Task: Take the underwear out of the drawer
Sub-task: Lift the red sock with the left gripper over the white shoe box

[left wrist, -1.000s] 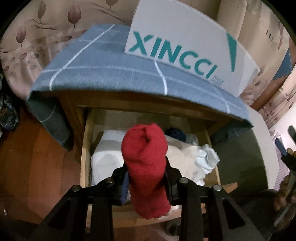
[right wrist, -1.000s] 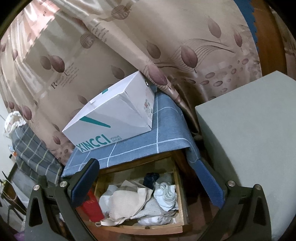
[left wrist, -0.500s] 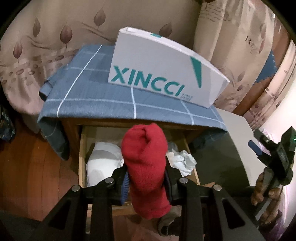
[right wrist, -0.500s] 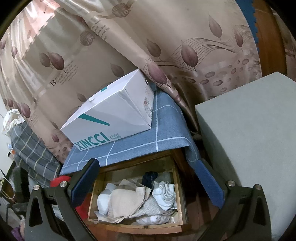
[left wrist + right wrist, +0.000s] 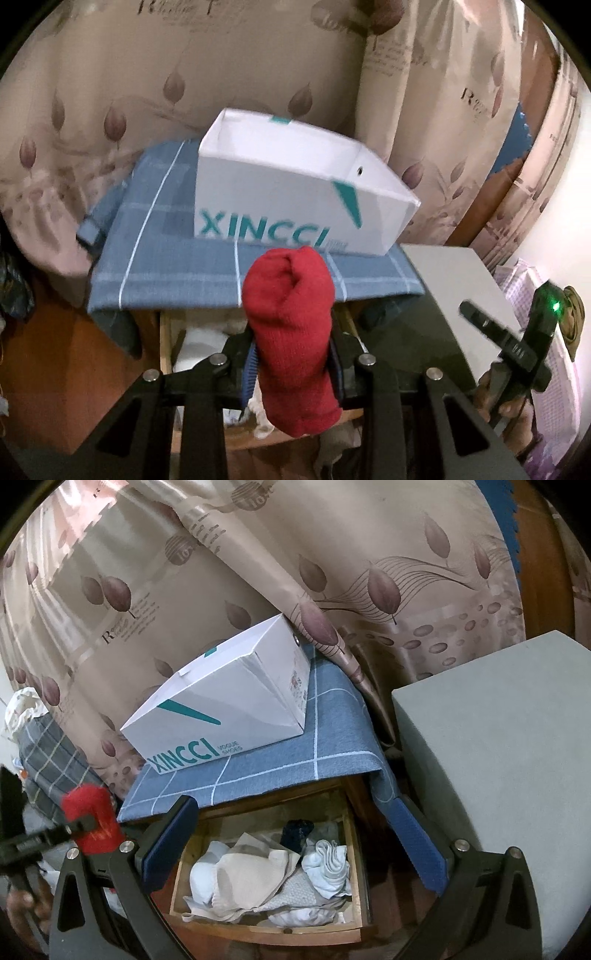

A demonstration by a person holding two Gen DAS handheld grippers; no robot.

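The white box (image 5: 229, 709) reads "XINCCI VOGUE SHOES" in teal; the curtain (image 5: 122, 635) print is too small to read

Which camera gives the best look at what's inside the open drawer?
The right wrist view: it looks down into the drawer, showing the piled pale clothes. In the left wrist view the red garment and left gripper hide most of it.

Open wooden drawer (image 5: 360, 856) reachable from above, heaped pale folded garments (image 5: 258, 878) filling it, blue checked cloth (image 5: 280, 771) overhanging its rear, white lidless shoebox (image 5: 225, 709) atop, grey block (image 5: 498, 746) flanking right
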